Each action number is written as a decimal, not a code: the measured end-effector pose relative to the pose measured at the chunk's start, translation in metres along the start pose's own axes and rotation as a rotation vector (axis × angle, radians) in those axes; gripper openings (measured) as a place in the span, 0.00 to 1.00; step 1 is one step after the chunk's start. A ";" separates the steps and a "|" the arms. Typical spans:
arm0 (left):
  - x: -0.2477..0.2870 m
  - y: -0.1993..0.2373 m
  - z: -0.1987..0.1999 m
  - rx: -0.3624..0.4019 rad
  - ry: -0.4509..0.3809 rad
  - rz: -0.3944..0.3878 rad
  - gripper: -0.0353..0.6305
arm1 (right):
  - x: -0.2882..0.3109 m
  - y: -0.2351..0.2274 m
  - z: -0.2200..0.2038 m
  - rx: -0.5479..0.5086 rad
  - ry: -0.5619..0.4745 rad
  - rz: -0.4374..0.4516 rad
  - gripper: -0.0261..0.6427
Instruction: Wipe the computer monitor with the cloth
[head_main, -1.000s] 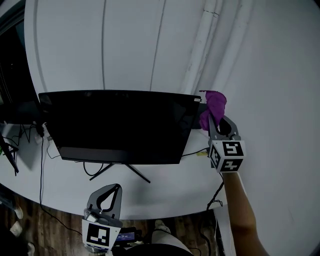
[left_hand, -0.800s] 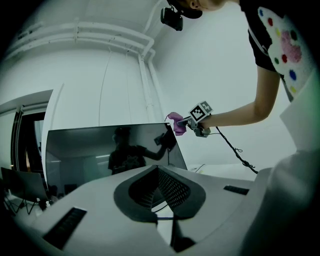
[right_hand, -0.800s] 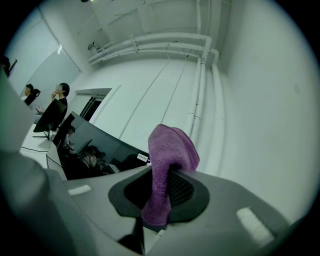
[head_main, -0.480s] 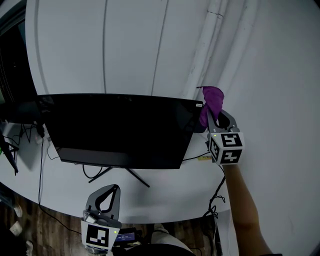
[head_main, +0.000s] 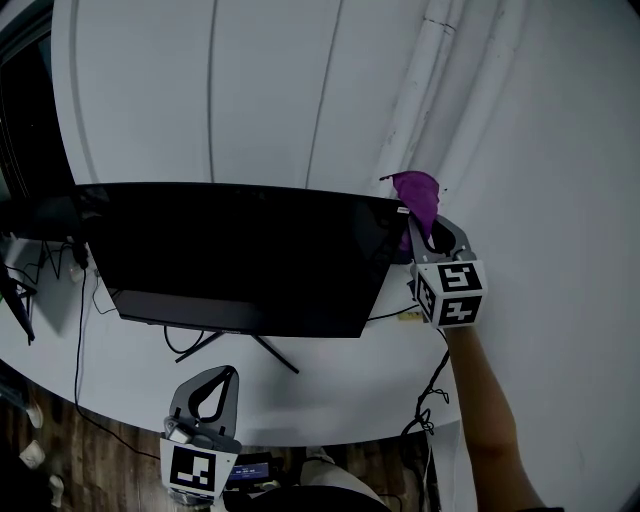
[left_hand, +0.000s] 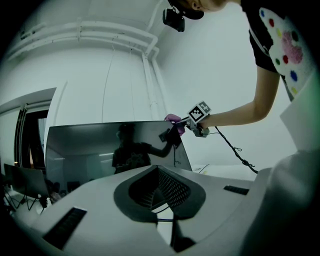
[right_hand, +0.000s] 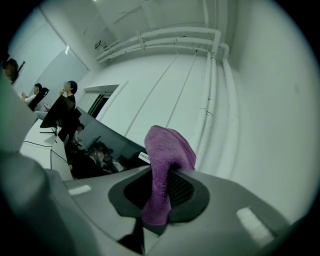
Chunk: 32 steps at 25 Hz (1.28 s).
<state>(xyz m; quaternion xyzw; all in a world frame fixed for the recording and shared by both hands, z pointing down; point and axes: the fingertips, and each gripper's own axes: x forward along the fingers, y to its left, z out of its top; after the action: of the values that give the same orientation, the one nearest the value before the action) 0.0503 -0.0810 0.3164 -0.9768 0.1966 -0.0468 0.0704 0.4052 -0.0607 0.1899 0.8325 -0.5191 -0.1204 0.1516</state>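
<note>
The black computer monitor (head_main: 240, 255) stands on a white desk (head_main: 340, 385), its dark screen (left_hand: 115, 147) facing me. My right gripper (head_main: 428, 232) is shut on a purple cloth (head_main: 417, 195) at the monitor's top right corner. The cloth (right_hand: 165, 165) sticks up between the jaws, next to the screen corner (right_hand: 135, 155). My left gripper (head_main: 210, 395) hovers low at the desk's front edge, shut with nothing in it, its jaws (left_hand: 160, 192) pointing at the screen.
A white wall with pipes (head_main: 420, 90) rises behind the monitor. Cables (head_main: 430, 385) trail over the desk's right side and another cable (head_main: 85, 320) at the left. A second dark screen (head_main: 30, 215) stands at far left. People sit in the distance (right_hand: 35, 95).
My right gripper with the cloth has risen a little along the monitor's right edge to its top corner. The left gripper has stayed put.
</note>
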 end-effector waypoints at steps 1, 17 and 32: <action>0.001 0.000 -0.001 0.001 0.001 -0.002 0.06 | 0.000 0.000 -0.001 -0.001 0.002 0.002 0.14; 0.009 0.004 -0.005 0.000 0.003 -0.019 0.06 | -0.008 0.018 -0.024 0.018 0.036 0.033 0.14; 0.021 0.000 -0.011 -0.008 0.016 0.001 0.06 | -0.015 0.039 -0.064 0.062 0.073 0.080 0.14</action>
<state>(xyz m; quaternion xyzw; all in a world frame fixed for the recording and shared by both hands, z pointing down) 0.0679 -0.0909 0.3288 -0.9767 0.1976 -0.0539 0.0648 0.3893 -0.0547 0.2642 0.8194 -0.5493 -0.0674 0.1493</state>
